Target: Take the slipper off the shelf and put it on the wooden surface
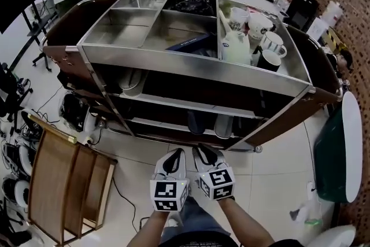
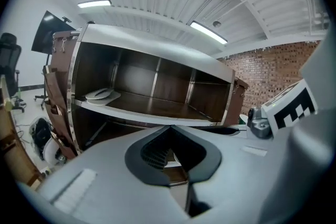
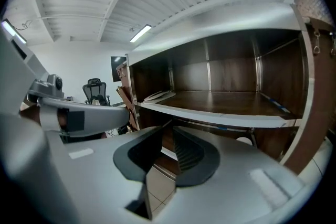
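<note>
Short of shelf [image 1: 191, 68] edge: left tool [image 1: 177, 153], right tool [image 1: 202, 150].

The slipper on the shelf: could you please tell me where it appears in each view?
Head view: slipper left of centre, at the left end of the shelf.
Left gripper view: slipper at left, mid-height.
Right gripper view: slipper just left of centre.
Shared landmark: the shelf's pale front edge.

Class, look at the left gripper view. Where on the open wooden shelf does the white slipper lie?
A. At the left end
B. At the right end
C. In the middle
A: the slipper lies at the far left end of the shelf, and the rest of that shelf is bare.
</note>
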{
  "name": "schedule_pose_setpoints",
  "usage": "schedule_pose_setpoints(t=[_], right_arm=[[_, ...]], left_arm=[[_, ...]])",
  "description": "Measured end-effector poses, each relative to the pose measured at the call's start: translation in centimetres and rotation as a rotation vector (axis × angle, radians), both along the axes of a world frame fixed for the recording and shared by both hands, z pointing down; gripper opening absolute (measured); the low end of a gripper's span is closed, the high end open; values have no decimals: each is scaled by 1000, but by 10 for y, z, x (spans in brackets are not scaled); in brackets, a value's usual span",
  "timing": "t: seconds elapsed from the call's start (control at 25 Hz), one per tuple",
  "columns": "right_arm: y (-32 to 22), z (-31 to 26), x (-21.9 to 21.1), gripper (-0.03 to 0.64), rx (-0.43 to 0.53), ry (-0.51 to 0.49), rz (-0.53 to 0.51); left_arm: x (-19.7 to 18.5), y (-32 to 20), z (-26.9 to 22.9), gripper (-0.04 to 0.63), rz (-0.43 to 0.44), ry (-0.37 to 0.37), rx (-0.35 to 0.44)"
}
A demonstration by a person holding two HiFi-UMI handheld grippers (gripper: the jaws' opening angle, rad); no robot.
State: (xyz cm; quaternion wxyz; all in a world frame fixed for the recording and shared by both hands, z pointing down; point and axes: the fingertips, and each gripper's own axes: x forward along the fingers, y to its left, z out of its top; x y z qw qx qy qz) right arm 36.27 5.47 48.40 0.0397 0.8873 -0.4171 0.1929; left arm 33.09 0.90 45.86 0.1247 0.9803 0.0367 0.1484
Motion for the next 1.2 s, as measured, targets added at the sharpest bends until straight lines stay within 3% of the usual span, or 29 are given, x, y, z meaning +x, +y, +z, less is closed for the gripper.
schedule_pose_setpoints(t=[0.28, 0.64, 1.2], right_arm=[[-3, 44, 55, 35, -36, -11, 51], [-3, 112, 97, 58, -80, -41, 92], [-20, 211, 157, 107, -127, -77, 97]], left_arm=[[27, -22, 40, 6, -60, -39, -45], [37, -39, 74, 6, -76, -46, -37], [62, -38, 106, 6, -25, -30, 2]])
